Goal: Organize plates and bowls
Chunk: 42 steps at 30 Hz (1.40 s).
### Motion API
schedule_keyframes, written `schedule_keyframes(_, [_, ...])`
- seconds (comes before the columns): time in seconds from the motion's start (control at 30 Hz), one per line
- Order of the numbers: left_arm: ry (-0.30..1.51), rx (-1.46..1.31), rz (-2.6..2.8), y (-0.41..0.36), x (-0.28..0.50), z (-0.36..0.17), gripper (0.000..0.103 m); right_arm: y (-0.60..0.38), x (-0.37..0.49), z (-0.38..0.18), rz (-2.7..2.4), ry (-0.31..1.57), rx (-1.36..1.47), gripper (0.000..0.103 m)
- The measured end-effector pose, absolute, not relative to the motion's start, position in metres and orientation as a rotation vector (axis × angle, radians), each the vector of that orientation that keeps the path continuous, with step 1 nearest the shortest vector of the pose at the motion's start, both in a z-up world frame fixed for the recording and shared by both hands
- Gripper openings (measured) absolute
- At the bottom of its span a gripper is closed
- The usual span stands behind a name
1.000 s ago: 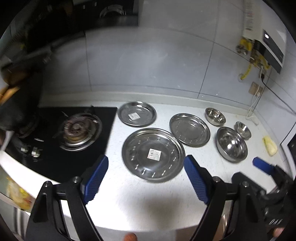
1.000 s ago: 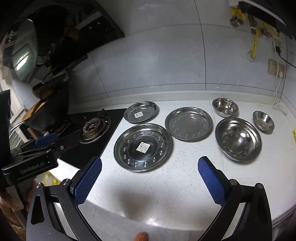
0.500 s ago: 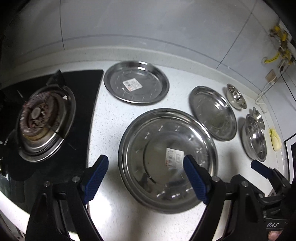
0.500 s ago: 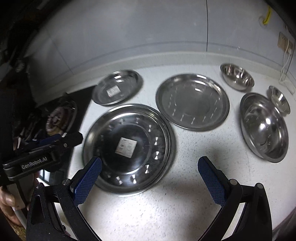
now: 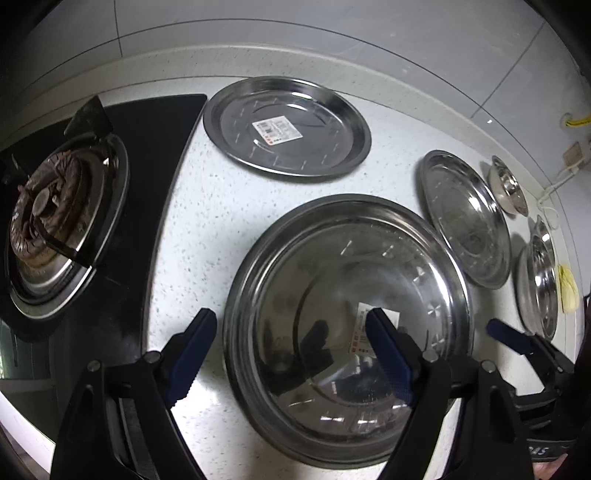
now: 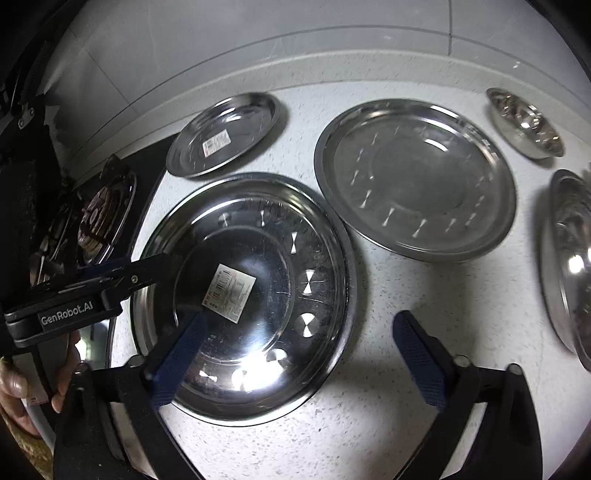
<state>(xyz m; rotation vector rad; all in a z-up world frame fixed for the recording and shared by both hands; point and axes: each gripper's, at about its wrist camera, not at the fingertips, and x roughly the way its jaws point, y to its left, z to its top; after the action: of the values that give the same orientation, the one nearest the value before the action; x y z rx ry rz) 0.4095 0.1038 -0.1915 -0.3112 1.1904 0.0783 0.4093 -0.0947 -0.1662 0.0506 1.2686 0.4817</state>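
The largest steel plate point(image 5: 332, 280) point(image 6: 258, 258) with a sticker lies nearest on the white counter. My left gripper point(image 5: 291, 354) is open, its jaws straddling this plate's left rim. My right gripper point(image 6: 299, 354) is open, its jaws straddling the plate's right rim. A smaller stickered plate point(image 5: 288, 129) point(image 6: 225, 136) lies behind it. A mid-size plate point(image 5: 465, 218) point(image 6: 417, 177) lies to the right. A large bowl point(image 5: 539, 277) point(image 6: 572, 266) and a small bowl point(image 5: 508, 184) point(image 6: 524, 122) sit further right.
A black gas hob with a burner point(image 5: 55, 214) point(image 6: 99, 218) borders the plates on the left. A tiled wall point(image 5: 295, 29) runs behind the counter. A yellow cloth point(image 5: 567, 288) lies past the large bowl. A socket and cable point(image 5: 572, 155) are at the far right.
Both grippers have come down and forward toward the largest plate, which now fills the views. Both stay open.
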Motion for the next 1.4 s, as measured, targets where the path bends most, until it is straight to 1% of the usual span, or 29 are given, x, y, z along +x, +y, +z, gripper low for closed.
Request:
schedule_keyframes(0.03, [1.193,-0.32,0.085,0.103,0.41,-0.193,0.082,-0.096,0.412,-0.169,0.501,1.28,0.058,0.079])
schedule_keyframes(0.07, [1.194,-0.325,0.099,0.103,0.411,-0.194,0.082,-0.097,0.414,-0.172,0.52,1.292,0.062,0.07])
schedule_keyframes(0.1, [1.196,-0.331,0.106,0.103,0.411,-0.195,0.082,-0.097,0.417,-0.175,0.537,1.302,0.068,0.065])
schedule_keyframes(0.13, [1.202,-0.342,0.113,0.103,0.413,-0.198,0.082,-0.098,0.418,-0.178,0.553,1.311,0.078,0.063])
schedule_keyframes(0.17, [1.216,-0.363,0.118,0.105,0.414,-0.201,0.082,-0.099,0.419,-0.18,0.572,1.321,0.091,0.058])
schedule_keyframes(0.27, [1.259,-0.421,0.128,0.111,0.416,-0.213,0.081,-0.103,0.42,-0.183,0.614,1.319,0.099,0.056])
schedule_keyframes(0.33, [1.242,-0.424,0.126,0.112,0.415,-0.212,0.081,-0.106,0.421,-0.185,0.637,1.321,0.104,0.052])
schedule_keyframes(0.4, [1.223,-0.427,0.11,0.113,0.414,-0.212,0.081,-0.111,0.421,-0.187,0.65,1.32,0.115,0.043])
schedule_keyframes(0.43, [1.216,-0.428,0.104,0.114,0.414,-0.212,0.081,-0.114,0.422,-0.187,0.651,1.322,0.123,0.04])
schedule_keyframes(0.5, [1.216,-0.431,0.078,0.117,0.414,-0.211,0.081,-0.118,0.423,-0.188,0.644,1.327,0.135,0.027])
schedule_keyframes(0.53, [1.219,-0.441,0.063,0.118,0.415,-0.211,0.081,-0.121,0.424,-0.189,0.643,1.33,0.142,0.025])
schedule_keyframes(0.6, [1.221,-0.475,0.034,0.124,0.415,-0.211,0.081,-0.124,0.424,-0.191,0.633,1.334,0.149,0.014])
schedule_keyframes(0.63, [1.22,-0.489,0.025,0.128,0.416,-0.211,0.078,-0.125,0.424,-0.191,0.622,1.336,0.15,0.011])
schedule_keyframes(0.67, [1.222,-0.482,0.03,0.131,0.416,-0.21,0.065,-0.125,0.424,-0.191,0.617,1.337,0.156,0.01])
schedule_keyframes(0.7, [1.232,-0.45,0.052,0.134,0.416,-0.209,0.056,-0.125,0.424,-0.191,0.608,1.336,0.155,0.01])
schedule_keyframes(0.77, [1.255,-0.402,0.087,0.139,0.418,-0.208,0.019,-0.124,0.421,-0.189,0.577,1.329,0.141,0.01])
schedule_keyframes(0.8, [1.265,-0.399,0.096,0.143,0.418,-0.209,0.013,-0.124,0.421,-0.189,0.564,1.328,0.143,0.01])
schedule_keyframes(0.83, [1.274,-0.412,0.08,0.149,0.418,-0.21,0.01,-0.124,0.42,-0.189,0.553,1.326,0.147,0.01])
schedule_keyframes(1.07, [1.278,-0.43,0.016,0.156,0.409,-0.207,0.008,-0.117,0.408,-0.178,0.495,1.3,0.153,0.01])
schedule_keyframes(1.3, [1.198,-0.457,-0.064,0.169,0.351,-0.152,0.007,-0.116,0.363,-0.122,0.559,1.234,0.117,0.01])
schedule_keyframes(1.4, [1.195,-0.459,-0.073,0.176,0.316,-0.14,0.007,-0.113,0.339,-0.112,0.591,1.237,0.108,0.01])
